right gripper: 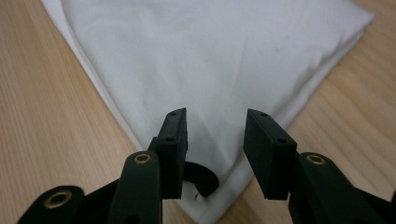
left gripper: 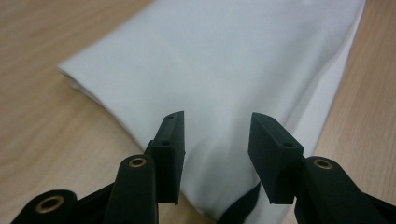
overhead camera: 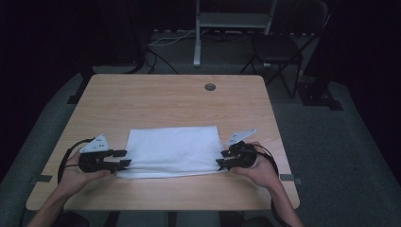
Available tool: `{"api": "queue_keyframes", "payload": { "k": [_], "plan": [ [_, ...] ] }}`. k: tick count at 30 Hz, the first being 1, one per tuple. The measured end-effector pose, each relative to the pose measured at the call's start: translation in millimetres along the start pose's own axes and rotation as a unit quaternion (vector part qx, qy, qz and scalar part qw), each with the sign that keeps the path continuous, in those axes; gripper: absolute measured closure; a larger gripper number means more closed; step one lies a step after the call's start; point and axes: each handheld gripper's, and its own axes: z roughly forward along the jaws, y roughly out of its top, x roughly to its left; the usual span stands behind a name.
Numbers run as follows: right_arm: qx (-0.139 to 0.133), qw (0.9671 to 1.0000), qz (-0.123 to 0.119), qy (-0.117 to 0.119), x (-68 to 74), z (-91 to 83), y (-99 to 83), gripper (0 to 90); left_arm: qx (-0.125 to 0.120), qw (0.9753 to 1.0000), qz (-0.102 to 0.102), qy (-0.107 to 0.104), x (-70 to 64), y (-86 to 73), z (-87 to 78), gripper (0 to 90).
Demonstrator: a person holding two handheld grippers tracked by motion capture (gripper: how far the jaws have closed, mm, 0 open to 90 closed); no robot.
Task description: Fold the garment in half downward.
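A white folded cloth [overhead camera: 172, 149] lies flat on the wooden table [overhead camera: 165, 99], near the front edge. My left gripper [overhead camera: 124, 159] is at the cloth's near left corner, open, jaws pointing right. In the left gripper view the left gripper [left gripper: 217, 144] hovers open over the cloth [left gripper: 224, 60], with nothing between the jaws. My right gripper [overhead camera: 223, 159] is at the near right corner, open, jaws pointing left. In the right gripper view the right gripper [right gripper: 215, 140] stands open above that corner of the cloth [right gripper: 210, 51]. A small dark piece [right gripper: 201, 179] pokes out under the corner.
A round cable hole [overhead camera: 210, 87] sits near the table's far edge. Beyond the table stand a folding chair [overhead camera: 279, 47] and a metal stand [overhead camera: 227, 21] with cables on the floor. Bare wood surrounds the cloth.
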Motion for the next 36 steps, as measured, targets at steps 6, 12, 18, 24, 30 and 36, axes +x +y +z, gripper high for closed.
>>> {"api": "queue_keyframes", "payload": {
  "k": [6, 12, 18, 24, 30, 36],
  "plan": [
    [0.008, 0.9999, -0.003, -0.011, 0.6, -1.9, -7.9, 58.3, 0.011, 0.9999, 0.003, -0.004, -9.8, -7.1, 1.4, 54.9],
    [0.006, 0.9999, 0.004, -0.014, -0.7, -3.4, -11.7, 58.0, 0.019, 0.9998, 0.007, 0.002, -17.0, -10.8, 2.5, 53.9],
    [-0.011, 0.9994, 0.030, -0.011, -0.2, -1.1, -16.1, 58.8, 0.028, 0.9995, 0.006, 0.015, -11.9, -7.2, 4.9, 55.7],
    [-0.016, 0.9984, 0.048, -0.024, -6.7, 5.7, -8.6, 57.9, 0.037, 0.9986, -0.007, 0.037, 12.4, 4.4, 16.8, 55.9],
    [-0.016, 0.9967, 0.065, -0.046, -24.9, 17.1, 6.9, 56.0, 0.039, 0.9976, -0.029, 0.050, 40.6, 18.4, 31.6, 55.1],
    [-0.028, 0.9935, 0.082, -0.074, -33.0, 19.7, 22.9, 55.7, -0.023, 0.9938, -0.096, 0.051, 58.1, 36.6, 30.0, 50.5]
  ]
}}
